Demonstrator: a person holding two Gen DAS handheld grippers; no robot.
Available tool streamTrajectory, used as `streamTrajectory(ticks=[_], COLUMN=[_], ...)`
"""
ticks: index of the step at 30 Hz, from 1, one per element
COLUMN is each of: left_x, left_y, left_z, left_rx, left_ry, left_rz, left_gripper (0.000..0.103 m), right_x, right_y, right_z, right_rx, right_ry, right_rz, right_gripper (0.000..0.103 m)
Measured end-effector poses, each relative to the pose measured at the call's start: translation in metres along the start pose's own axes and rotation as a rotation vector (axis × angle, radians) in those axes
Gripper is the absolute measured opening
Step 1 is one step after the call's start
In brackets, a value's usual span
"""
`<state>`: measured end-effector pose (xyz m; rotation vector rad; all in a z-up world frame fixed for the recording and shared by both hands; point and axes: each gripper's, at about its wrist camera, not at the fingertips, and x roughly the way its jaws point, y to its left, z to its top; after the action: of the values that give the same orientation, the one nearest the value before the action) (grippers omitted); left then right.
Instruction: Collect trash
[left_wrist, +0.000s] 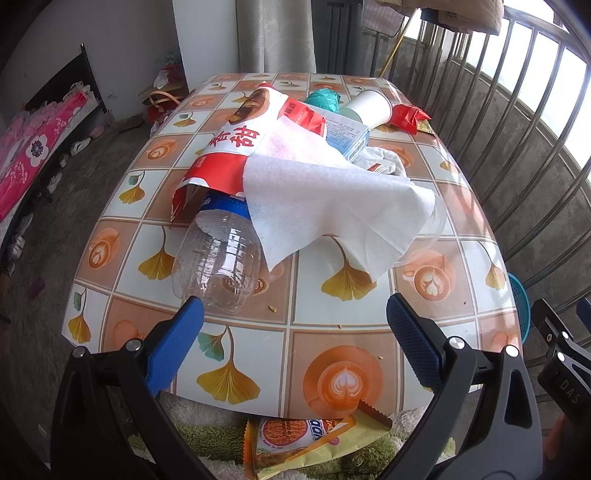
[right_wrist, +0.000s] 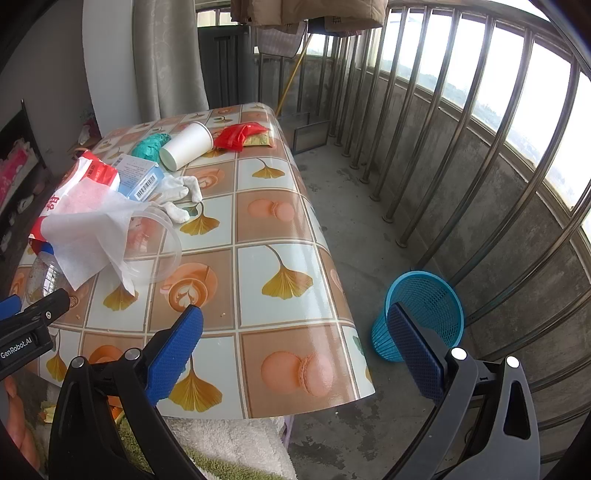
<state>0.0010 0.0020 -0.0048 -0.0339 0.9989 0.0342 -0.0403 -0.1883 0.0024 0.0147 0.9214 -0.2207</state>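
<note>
Table (left_wrist: 332, 343) w/ glossy tile-print cloth: ginkgo leaves, latte cups, macarons. It sits on a balcony w/ bare concrete floor (right_wrist: 354, 206), steel railing (right_wrist: 461, 122) along the right side, grey curtain (right_wrist: 166, 55) and white wall behind. Clothes hang up top by the rail. To the left, in the left wrist view, a room w/ a pink floral bedspread (left_wrist: 33, 147) and shoes on the floor.

Trash is piled on the table's far-left part: clear bottle (left_wrist: 218, 258) lying on its side nearest the edge, its neck end under a red-white snack bag (left_wrist: 240, 144); white tissue (left_wrist: 332, 199) draped over both and over a clear plastic cup (right_wrist: 155, 243). Behind: blue-white box (right_wrist: 142, 179), white sock (right_wrist: 181, 192), paper cup (right_wrist: 188, 146) on its side, teal wad (right_wrist: 151, 146), red wrapper (right_wrist: 240, 134) touching a small yellow packet. Crumbs on the cloth near the bottle.

Blue mesh bin (right_wrist: 421, 314) stands tilted on the floor, right of the table, near the railing. A noodle packet (left_wrist: 310, 439) lies below the table's near edge on a green-white fuzzy towel.

Left gripper (left_wrist: 295, 317): jaws wide, empty, over the near edge, left pad just beside the bottle's base. Right gripper (right_wrist: 295, 325): jaws wide, empty, over the table's right corner.
</note>
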Motion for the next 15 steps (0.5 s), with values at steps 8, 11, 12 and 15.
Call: streamTrajectory(ticks=[8,11,12,15], left_x=[0.001,0.0,0.0,-0.006], left_y=[0.004,0.006,0.007,0.014], left_z=[0.001,0.004,0.006,0.015], left_rx=[-0.005,-0.006,-0.004,0.002], left_ry=[0.004,-0.007,-0.014,-0.049], left_rz=[-0.003,-0.014,-0.02,-0.048], left_gripper=[0.094,0.094,0.094,0.094], right_x=[0.0,0.0,0.0,-0.005], right_y=[0.0,0.0,0.0,0.004], right_z=[0.002,0.005,0.007,0.016], right_rx=[0.01,0.019,0.022,0.03], right_ry=[-0.006,-0.013,-0.02,-0.068], right_rz=[-0.002,0.008,0.019,0.075], right_gripper=[0.097,0.097,0.097,0.096])
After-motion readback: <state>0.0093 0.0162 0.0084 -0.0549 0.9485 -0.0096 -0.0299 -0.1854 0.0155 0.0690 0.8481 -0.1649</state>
